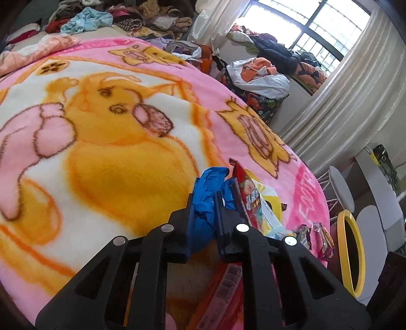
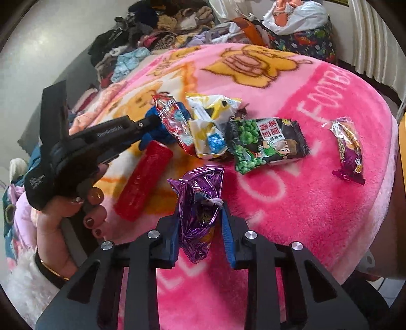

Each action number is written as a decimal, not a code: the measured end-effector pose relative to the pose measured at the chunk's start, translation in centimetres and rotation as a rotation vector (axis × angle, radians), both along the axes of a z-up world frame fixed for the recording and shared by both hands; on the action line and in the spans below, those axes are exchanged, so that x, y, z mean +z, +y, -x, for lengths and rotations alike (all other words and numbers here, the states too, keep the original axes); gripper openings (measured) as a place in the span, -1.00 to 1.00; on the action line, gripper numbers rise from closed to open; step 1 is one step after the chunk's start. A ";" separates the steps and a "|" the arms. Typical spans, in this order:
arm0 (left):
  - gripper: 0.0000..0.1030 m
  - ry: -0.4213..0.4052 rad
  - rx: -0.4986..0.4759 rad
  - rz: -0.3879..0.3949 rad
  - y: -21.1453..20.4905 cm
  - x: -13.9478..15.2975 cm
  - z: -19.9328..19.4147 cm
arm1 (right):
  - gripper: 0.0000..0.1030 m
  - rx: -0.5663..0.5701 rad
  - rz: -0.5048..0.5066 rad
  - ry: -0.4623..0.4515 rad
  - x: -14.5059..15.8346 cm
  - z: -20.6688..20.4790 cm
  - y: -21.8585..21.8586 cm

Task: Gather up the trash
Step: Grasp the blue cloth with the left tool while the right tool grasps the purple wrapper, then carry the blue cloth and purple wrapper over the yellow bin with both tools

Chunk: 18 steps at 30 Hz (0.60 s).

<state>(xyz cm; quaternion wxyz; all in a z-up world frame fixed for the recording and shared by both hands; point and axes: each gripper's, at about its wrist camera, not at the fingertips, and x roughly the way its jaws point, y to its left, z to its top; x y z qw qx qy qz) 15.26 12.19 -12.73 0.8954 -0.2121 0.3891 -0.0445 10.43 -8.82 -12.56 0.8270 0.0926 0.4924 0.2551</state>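
Trash lies on a pink cartoon blanket (image 2: 317,203). My left gripper (image 1: 204,203) is shut on a crumpled blue glove (image 1: 208,182); the right wrist view shows it (image 2: 149,123) held by a hand, tips in the blue glove (image 2: 152,132). My right gripper (image 2: 200,213) is shut on an upright purple foil wrapper (image 2: 200,203), both fingertips touching it. Beside them lie a red tube packet (image 2: 144,177), a red-silver wrapper (image 2: 170,114), a yellow-white wrapper (image 2: 208,121), a green-black snack packet (image 2: 266,144) and a purple snack packet (image 2: 349,149).
A yellow-rimmed round object (image 1: 352,253) stands off the bed's right edge, near white stools (image 1: 340,187). Piled clothes (image 1: 101,17) fill the far side of the bed. A white bag of clothes (image 1: 261,76) sits by the curtained window (image 1: 317,28).
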 end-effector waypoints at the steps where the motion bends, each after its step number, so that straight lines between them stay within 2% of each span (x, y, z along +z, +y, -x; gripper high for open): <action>1: -0.83 -0.005 0.003 -0.005 0.0 0.2 0.2 | -0.48 0.001 -0.005 -0.006 0.2 0.1 -0.1; 14: -0.84 -0.178 0.008 -0.139 -2.0 6.1 3.2 | -0.48 0.004 -0.027 -0.095 2.6 2.2 -1.3; 18: -0.84 -0.216 -0.008 -0.144 -3.0 7.7 3.3 | -0.48 -0.003 -0.022 -0.117 3.1 2.5 -1.6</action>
